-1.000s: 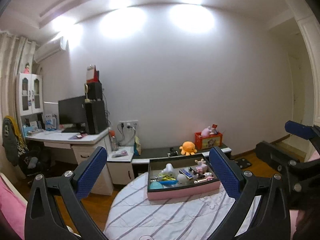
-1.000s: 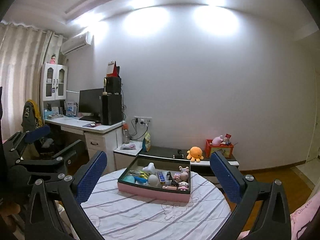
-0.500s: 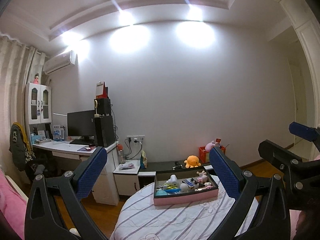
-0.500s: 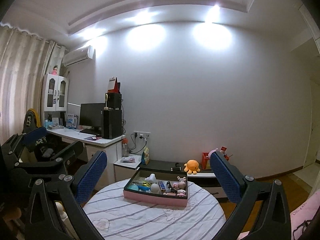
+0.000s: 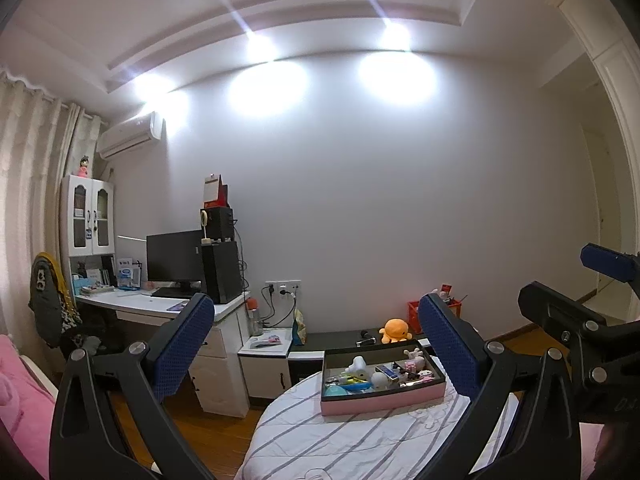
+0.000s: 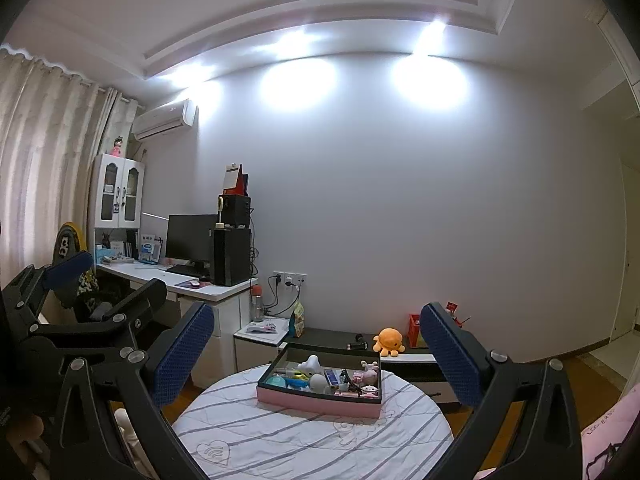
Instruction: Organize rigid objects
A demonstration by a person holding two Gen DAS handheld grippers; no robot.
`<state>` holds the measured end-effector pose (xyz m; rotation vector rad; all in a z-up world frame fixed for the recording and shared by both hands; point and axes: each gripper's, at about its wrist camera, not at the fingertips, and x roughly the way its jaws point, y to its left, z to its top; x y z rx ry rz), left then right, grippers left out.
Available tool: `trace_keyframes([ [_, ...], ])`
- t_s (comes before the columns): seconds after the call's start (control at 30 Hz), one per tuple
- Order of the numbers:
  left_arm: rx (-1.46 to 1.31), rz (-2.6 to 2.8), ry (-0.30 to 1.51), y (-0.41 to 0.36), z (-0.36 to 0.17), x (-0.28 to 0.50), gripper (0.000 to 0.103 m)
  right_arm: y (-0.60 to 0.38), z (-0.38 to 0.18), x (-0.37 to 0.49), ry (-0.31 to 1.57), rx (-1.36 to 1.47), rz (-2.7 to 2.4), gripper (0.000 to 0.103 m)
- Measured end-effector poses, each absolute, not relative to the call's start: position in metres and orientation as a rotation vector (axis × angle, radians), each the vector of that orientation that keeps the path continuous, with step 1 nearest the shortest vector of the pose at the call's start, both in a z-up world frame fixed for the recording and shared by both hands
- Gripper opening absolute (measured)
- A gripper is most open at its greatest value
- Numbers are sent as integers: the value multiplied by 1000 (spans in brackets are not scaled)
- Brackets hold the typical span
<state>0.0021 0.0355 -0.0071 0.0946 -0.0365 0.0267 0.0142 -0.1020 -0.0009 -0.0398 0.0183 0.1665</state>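
The left tongs (image 5: 316,344) are spread wide with nothing between their blue pads, held up well above the round surface (image 5: 360,444) with its striped white cloth. The pink tray (image 6: 318,398) with dark inner walls sits on the far half of that surface, framed between the pads in both views. Inside it, from left to right, lie a teal round piece (image 6: 275,381), a yellow and blue item (image 6: 298,376), a white figure (image 6: 310,364), a white ball (image 6: 318,381), a small blue box (image 6: 331,377) and pink toys (image 6: 369,372); the smaller bits are too tiny to tell. The right tongs (image 6: 316,344) are likewise wide open and empty, raised clear of the tray.

Beyond the surface, at the left, stands a white desk (image 5: 160,306) with a monitor (image 5: 174,258) and black tower (image 5: 222,272). Further right, a low dark shelf (image 6: 332,338) carries an orange plush octopus (image 6: 387,342) and a red box (image 6: 416,336). Pink bedding (image 5: 16,412) shows at the left edge of the left view.
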Motion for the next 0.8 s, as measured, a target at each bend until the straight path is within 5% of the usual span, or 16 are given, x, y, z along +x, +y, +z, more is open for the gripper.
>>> trace_keyframes([
  [0.8, 105, 32, -37, 35, -9, 2, 103, -104, -2, 15, 26, -47, 167, 103],
])
